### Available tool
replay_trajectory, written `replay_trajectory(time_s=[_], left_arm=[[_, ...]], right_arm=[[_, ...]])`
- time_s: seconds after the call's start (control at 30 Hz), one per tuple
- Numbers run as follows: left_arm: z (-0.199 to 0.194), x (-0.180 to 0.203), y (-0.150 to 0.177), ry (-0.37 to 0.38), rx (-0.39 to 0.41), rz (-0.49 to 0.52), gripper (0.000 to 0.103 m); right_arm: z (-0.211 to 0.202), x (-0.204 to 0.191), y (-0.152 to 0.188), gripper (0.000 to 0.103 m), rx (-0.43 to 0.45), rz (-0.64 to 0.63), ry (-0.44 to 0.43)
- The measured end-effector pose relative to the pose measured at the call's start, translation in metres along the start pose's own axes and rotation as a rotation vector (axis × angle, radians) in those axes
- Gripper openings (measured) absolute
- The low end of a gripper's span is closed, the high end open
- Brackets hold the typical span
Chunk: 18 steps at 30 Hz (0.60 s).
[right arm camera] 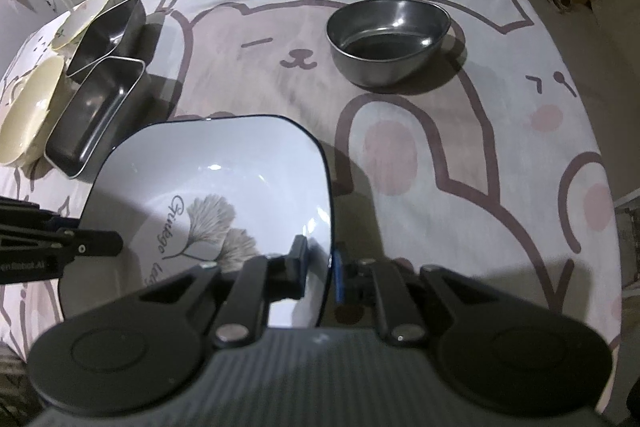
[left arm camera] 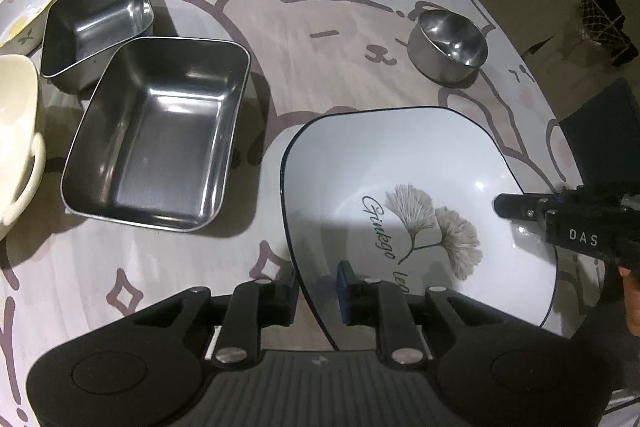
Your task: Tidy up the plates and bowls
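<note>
1. Plate: the white square plate (left arm camera: pixel 420 195) with a dark rim and a ginkgo leaf print sits between the 2 grippers, each straddling one edge. It looks tilted, its far edge near or on the counter (left arm camera: pixel 320 67); whether it rests there I cannot tell.
2. Left gripper (left arm camera: pixel 316 297): its jaws bracket the plate's left rim, 1 finger outside and the blue-padded finger (left arm camera: pixel 345 291) inside. A narrow gap shows on the outer side, so a firm pinch is not certain; the rim lies between the pads rather than clearly clamped.
3. Right gripper (right arm camera: pixel 320 267): it brackets the opposite rim the same way, 1 finger over the plate's inner face and the blue pad outside. Here too the pads sit close to the rim, but I cannot tell that they press on it.
4. Reason, as I judge it: a wide, shallow, slippery plate is steadier carried by 2 opposite edges than by 1.
5. Just beyond the left gripper and to its left stand 2 rectangular steel trays (left arm camera: pixel 160 139), side by side, grouped by kind.
6. Farther left of those trays, a cream handled bowl (left arm camera: pixel 16 139) and a floral bowl (left arm camera: pixel 28 15) sit together at the counter's edge.
7. Ahead of the right gripper, well apart from the plate, a round steel bowl (right arm camera: pixel 386 41) stands alone, apparently not yet sorted.
</note>
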<state>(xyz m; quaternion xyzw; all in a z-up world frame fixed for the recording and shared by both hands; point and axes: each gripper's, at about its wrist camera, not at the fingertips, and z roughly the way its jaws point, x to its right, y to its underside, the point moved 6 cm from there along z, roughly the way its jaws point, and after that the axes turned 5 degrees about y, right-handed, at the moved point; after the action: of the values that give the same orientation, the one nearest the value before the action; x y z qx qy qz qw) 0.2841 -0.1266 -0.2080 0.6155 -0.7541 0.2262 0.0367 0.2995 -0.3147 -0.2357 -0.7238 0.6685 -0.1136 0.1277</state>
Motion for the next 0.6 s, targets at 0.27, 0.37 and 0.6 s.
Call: replay_trajectory(time_s=[0.27,0.37,0.6], left_arm=[[0.008,0.000,-0.008,-0.017,-0.016,0.009,0.021],[0.010,0.000,-0.009,-0.019,-0.024,0.010,0.021],[0.014,-0.002,-0.007,-0.035,-0.040,0.020,0.022]], right_arm=[[0.009,-0.002,-0.005,0.018,-0.031,-0.004,0.032],[0.012,-0.002,-0.008,0.018,-0.034,0.003,0.035],[0.015,-0.008,-0.006,0.019,-0.048,-0.012,0.042]])
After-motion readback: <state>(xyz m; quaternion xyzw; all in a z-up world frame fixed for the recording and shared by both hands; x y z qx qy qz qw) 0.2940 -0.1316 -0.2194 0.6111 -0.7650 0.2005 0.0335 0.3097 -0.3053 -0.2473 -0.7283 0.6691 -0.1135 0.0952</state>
